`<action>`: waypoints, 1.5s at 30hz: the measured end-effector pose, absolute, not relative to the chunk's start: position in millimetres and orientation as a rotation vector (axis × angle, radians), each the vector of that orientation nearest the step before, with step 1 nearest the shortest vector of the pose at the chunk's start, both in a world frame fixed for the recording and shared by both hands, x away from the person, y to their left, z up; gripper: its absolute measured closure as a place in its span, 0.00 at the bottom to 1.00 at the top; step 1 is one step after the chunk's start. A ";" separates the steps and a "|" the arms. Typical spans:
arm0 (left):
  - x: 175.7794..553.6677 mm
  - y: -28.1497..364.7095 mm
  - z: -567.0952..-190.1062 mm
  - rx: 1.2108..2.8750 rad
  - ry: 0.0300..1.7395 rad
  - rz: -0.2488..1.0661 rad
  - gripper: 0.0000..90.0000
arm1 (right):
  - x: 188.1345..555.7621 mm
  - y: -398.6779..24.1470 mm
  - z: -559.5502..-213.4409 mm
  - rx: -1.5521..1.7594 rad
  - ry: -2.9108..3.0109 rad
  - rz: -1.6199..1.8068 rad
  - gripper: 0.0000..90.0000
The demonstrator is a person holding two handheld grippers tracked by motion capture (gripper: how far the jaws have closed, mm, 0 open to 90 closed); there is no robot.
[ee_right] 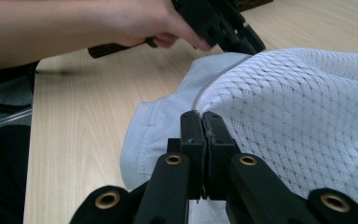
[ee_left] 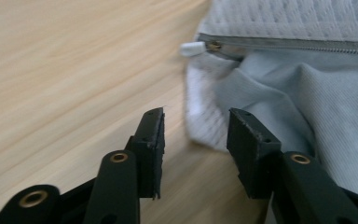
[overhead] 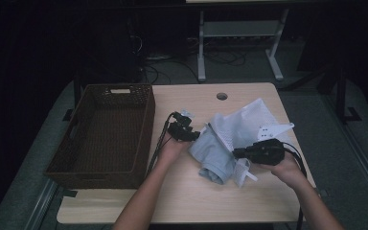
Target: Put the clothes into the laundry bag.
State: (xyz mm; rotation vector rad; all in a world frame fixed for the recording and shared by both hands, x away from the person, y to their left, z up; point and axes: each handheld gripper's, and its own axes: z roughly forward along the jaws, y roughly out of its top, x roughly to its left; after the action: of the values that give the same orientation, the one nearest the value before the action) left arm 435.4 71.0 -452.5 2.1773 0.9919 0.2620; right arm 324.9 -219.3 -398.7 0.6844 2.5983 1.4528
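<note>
A white mesh laundry bag (overhead: 243, 122) lies on the wooden table (overhead: 206, 199) with a pale blue-grey garment (overhead: 214, 157) bulging out of its zippered mouth. My right gripper (overhead: 235, 153) is shut on the bag's edge by the zipper; in the right gripper view its jaws (ee_right: 203, 117) pinch the mesh (ee_right: 303, 107) just above the garment (ee_right: 161, 119). My left gripper (overhead: 195, 135) hovers at the bag's left side, open. In the left gripper view its jaws (ee_left: 196, 119) stand apart just short of the bag's white corner (ee_left: 203, 123), with the zipper pull (ee_left: 192, 48) and garment (ee_left: 307, 93) beyond.
A large brown wicker basket (overhead: 120, 88) stands at the table's left, nothing visible inside it. A round cable hole (overhead: 222, 96) sits near the far edge. Bare tabletop runs along the near edge. Dark floor, cables and a desk frame lie beyond the table.
</note>
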 end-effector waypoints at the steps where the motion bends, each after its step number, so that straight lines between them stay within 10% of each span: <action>1: 435.9 70.0 -454.8 2.181 0.984 0.250 0.62 | 324.9 -219.4 -398.6 0.684 2.597 1.454 0.98; 8: 437.3 63.1 -466.2 2.232 0.942 0.275 0.68 | 325.1 -218.6 -399.0 0.683 2.601 1.451 0.98; 15: 435.8 64.2 -465.7 2.259 0.904 0.282 0.99 | 325.6 -218.9 -399.4 0.683 2.599 1.452 0.98; 34: 343.9 102.7 -451.3 2.229 0.894 0.202 0.99 | 331.0 -229.2 -406.0 0.764 2.560 1.351 0.96; 45: 310.1 108.8 -450.3 2.200 0.852 0.173 0.99 | 306.8 -220.3 -387.2 0.764 2.515 1.447 0.66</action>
State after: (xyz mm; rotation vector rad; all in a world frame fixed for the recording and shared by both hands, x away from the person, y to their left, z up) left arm 310.1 108.8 -450.3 2.1997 0.8523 0.1734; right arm 306.8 -220.3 -387.2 0.7644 2.5153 1.4474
